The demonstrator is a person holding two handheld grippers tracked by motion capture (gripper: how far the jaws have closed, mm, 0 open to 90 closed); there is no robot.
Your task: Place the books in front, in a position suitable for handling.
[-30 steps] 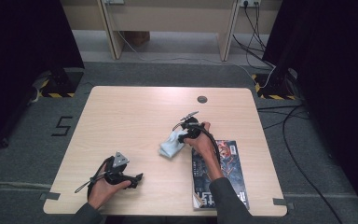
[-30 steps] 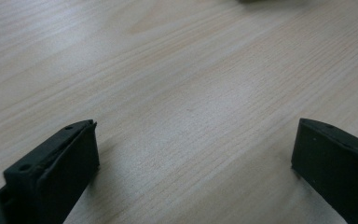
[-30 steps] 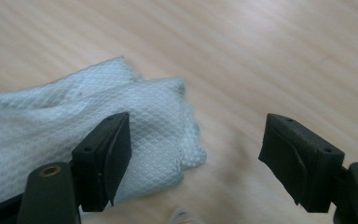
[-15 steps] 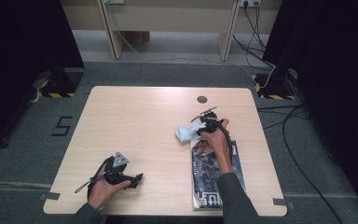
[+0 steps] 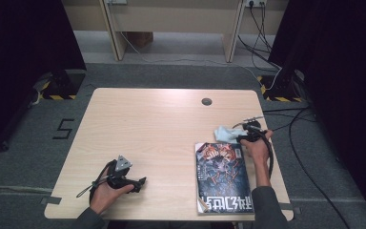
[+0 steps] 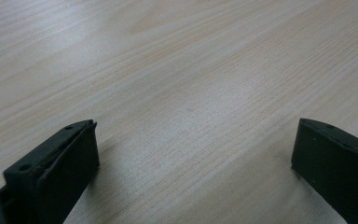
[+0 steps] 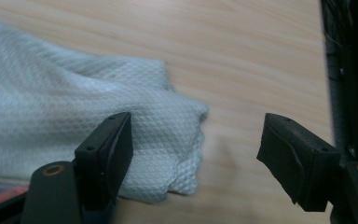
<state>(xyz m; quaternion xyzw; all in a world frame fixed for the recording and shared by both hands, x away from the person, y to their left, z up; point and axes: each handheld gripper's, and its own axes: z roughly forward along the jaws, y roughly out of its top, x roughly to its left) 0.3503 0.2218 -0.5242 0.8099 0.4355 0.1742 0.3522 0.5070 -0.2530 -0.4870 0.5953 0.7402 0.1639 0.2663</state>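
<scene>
Nearest, at the front left of the table (image 5: 162,129), the left tongs (image 5: 140,181) rest low on the bare wood in the person's left hand (image 5: 102,194), a grey three-cornered plate on top; in the left gripper view their two black jaws stand spread wide apart, with nothing but pale wood grain between them. Across to the front right, a book (image 5: 224,176) with a dark, colourful cover lies flat, its near edge at the table's front edge, and the person's right forearm runs up just beside its right side. Farther back, just past the book's far end, the right tongs (image 5: 240,136) are held by the right hand (image 5: 257,148), a cable looping around it. In the right gripper view those jaws are also spread wide and grip nothing: one jaw sits over the edge of a pale blue-white cloth (image 7: 74,126) with a fine waffle weave, while the other stands over bare wood well clear of it. So the cloth (image 5: 224,133) lies crumpled on the table directly ahead of the right tongs, touching or overlapping the book's far corner, near the table's right edge. Farthest off, a small round grommet (image 5: 207,101) sits in the tabletop well beyond both tongs.
</scene>
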